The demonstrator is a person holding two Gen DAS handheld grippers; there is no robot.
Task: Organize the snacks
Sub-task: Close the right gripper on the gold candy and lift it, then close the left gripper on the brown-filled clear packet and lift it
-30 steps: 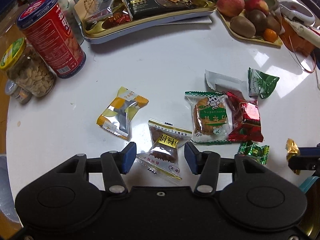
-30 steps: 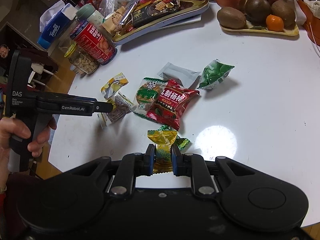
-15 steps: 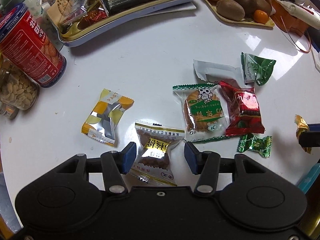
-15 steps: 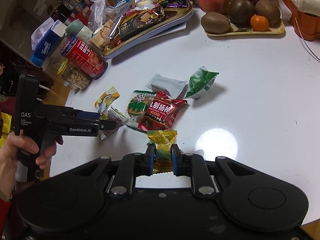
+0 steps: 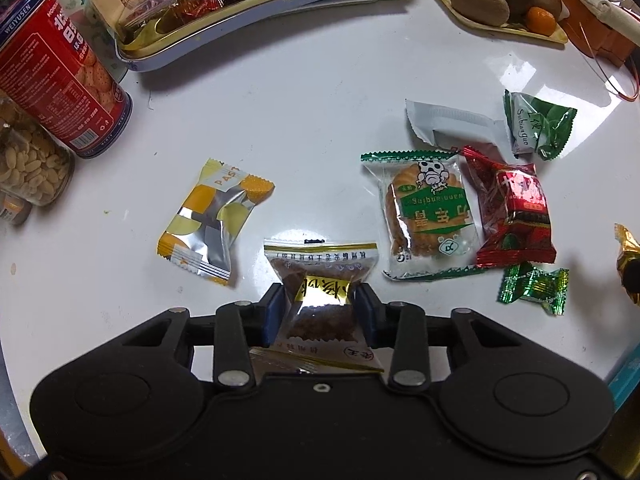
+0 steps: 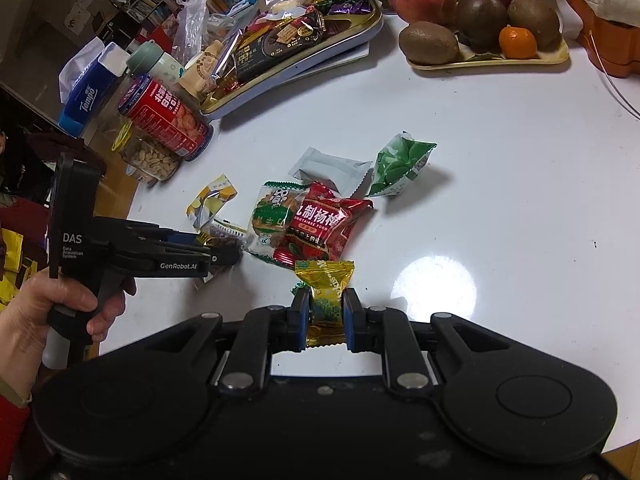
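Two grippers in frame, each on a snack. Left gripper (image 5: 320, 304) points steeply down at the white table (image 5: 320, 120); its jaws have just been closing, and the blue pads now press both sides of the brown cake packet (image 5: 320, 292), pinching its clear wrapper at the gold label. Packet lies on the table between the yellow-and-silver pastry packet (image 5: 216, 220) and the green-edged biscuit packet (image 5: 428, 212).

Right gripper (image 6: 325, 312) tilts down less steeply, jaws clamped together on the gold candy (image 6: 326, 288), which stands upright between the pads with its top flaring above them.

Right wrist view only: a hand (image 6: 52, 308) wraps the left gripper's black handle from below, fingers curled around the grip, a red sleeve edge at the wrist. The tool reaches in from the left, its tip at the cake packet beside the biscuit packet. Also seen here: the blue tissue pack (image 6: 90, 88) and mint-lidded bottle (image 6: 160, 64) behind the red tin (image 6: 168, 120).

Left wrist view only: the small green candy (image 5: 534, 288) lies clear on the table, just below the red packet (image 5: 516, 216); in the right view it is mostly hidden behind the gold candy. The gold candy shows only as a sliver at the right edge.

Both views: snack tray (image 5: 280, 4) at the far side, holding packets; fruit plate (image 6: 488, 62) to its right.
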